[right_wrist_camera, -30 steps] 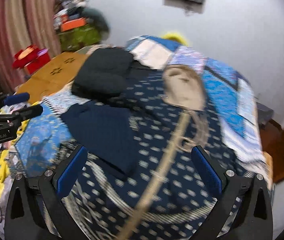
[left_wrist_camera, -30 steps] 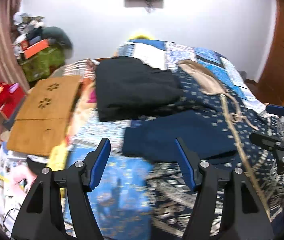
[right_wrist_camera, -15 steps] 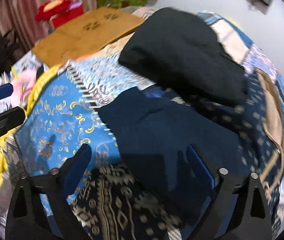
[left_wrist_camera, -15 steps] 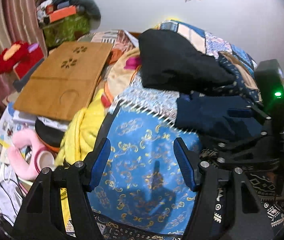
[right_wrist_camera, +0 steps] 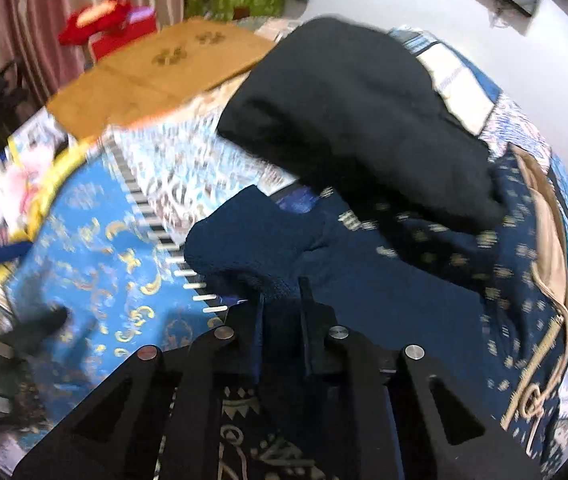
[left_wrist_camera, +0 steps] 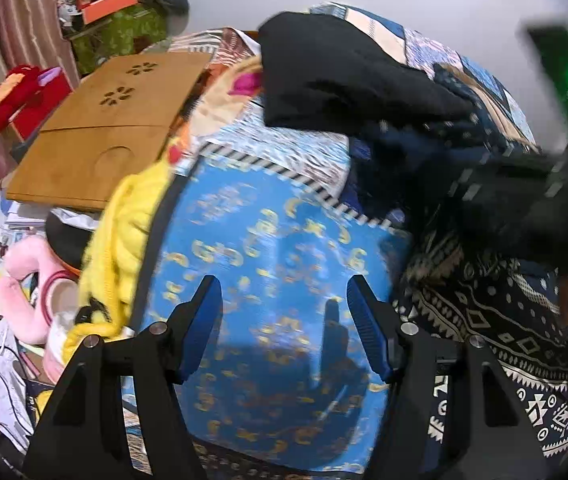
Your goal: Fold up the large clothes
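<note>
A folded navy garment (right_wrist_camera: pixel 324 264) lies on the patterned bed cover, with a folded black garment (right_wrist_camera: pixel 356 112) behind it. My right gripper (right_wrist_camera: pixel 281 300) is shut on the near edge of the navy garment, which bunches between its fingers. In the left wrist view my left gripper (left_wrist_camera: pixel 284 320) is open and empty above the bright blue gold-patterned cloth (left_wrist_camera: pixel 275 280). The navy garment (left_wrist_camera: pixel 396 168) and black garment (left_wrist_camera: pixel 344 76) sit to its upper right, and the right gripper's body is a dark blur at the right edge.
A wooden lap tray (left_wrist_camera: pixel 99 136) lies at the left of the bed. A yellow cloth (left_wrist_camera: pixel 123 224), a pink plush (left_wrist_camera: pixel 23 280) and papers crowd the left side. A dark blue dotted cloth with a beige strap (right_wrist_camera: pixel 544 240) lies to the right. The white wall is behind.
My right gripper has moved down onto the navy garment and closed on its near edge. My left gripper has drifted closer over the bright blue cloth and stays open.
</note>
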The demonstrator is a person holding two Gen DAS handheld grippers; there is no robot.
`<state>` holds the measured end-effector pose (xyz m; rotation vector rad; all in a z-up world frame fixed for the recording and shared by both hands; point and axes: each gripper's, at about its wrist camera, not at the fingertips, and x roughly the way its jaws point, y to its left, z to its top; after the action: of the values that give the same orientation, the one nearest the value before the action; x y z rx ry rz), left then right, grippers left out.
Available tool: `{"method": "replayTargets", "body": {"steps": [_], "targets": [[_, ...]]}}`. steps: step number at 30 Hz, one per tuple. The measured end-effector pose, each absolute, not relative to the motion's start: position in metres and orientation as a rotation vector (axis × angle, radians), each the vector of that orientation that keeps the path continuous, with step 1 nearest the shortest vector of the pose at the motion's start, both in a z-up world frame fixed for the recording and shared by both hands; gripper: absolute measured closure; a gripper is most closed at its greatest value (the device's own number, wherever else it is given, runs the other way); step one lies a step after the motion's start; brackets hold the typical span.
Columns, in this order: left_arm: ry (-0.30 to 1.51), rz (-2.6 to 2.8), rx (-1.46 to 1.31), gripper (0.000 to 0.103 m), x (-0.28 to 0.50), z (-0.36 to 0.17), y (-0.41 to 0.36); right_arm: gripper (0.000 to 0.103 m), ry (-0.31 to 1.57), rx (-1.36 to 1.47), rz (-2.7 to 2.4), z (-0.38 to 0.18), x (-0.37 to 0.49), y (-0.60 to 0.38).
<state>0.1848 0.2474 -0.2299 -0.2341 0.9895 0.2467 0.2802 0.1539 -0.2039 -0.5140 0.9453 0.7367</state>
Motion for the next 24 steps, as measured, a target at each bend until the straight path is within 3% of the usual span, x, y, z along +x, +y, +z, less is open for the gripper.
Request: {"method": "replayTargets", "body": {"steps": [14, 19, 24], "targets": [[1.064, 0.174, -0.036, 0.039, 0.224, -0.255, 0.168, 0.092, 0.644, -0.156, 0.544, -0.033, 0.296, -0.007], [1.046, 0.27, 0.008, 0.039, 0.235, -0.26, 0.162, 0.092, 0.602, -0.086, 0.443, -0.015, 0.296, -0.062], [1.012, 0.339, -0.05, 0.039, 0.24, -0.255, 0.174, 0.092, 0.661, -0.02, 0.375, -0.034, 0.296, -0.106]]}}
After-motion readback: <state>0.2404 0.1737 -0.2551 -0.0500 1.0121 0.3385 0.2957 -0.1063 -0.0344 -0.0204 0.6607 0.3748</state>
